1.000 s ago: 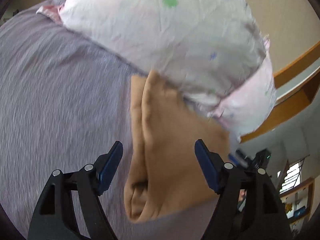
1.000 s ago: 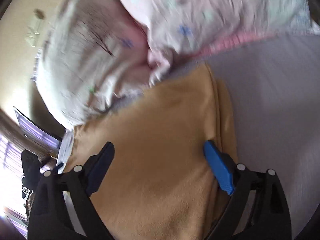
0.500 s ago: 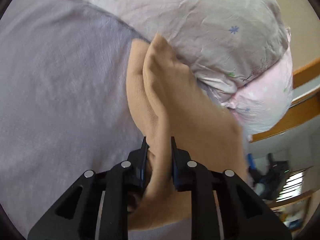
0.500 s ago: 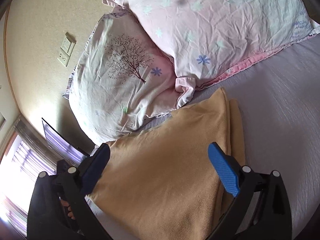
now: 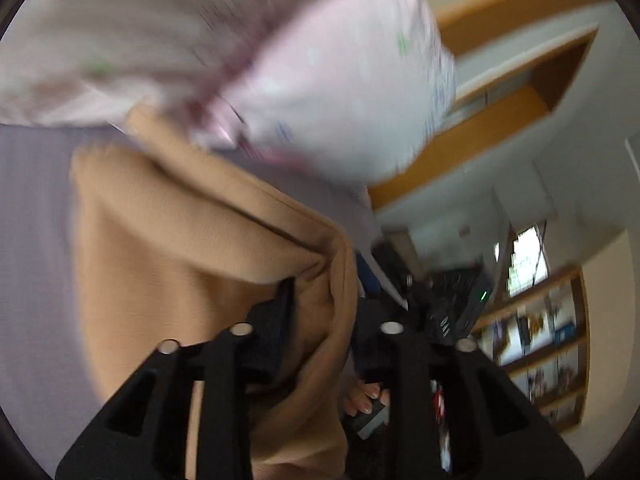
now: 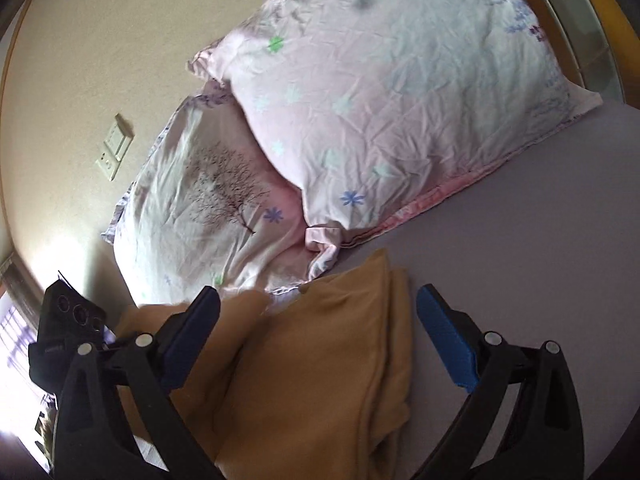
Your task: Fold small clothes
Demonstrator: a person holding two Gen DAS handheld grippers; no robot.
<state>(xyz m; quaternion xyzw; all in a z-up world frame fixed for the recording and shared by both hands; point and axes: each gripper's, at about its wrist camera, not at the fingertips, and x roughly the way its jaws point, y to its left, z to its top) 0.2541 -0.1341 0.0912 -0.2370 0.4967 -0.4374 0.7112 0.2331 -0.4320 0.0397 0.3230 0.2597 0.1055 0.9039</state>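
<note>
Lifted now, the tan garment [image 5: 192, 248] is folding over, pinched between the left gripper [image 5: 320, 320] jaws; right gripper [image 6: 320, 336] is hovering, jaws wide apart.

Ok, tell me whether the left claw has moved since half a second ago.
Yes. The left claw, shut on the tan cloth, has swung toward the shelves; the pillows slid left.

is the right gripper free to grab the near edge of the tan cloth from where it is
Probably yes. The right gripper is open and holds nothing, and the tan cloth lies right between its fingers with nothing in front; the left gripper pinches another part.
</note>
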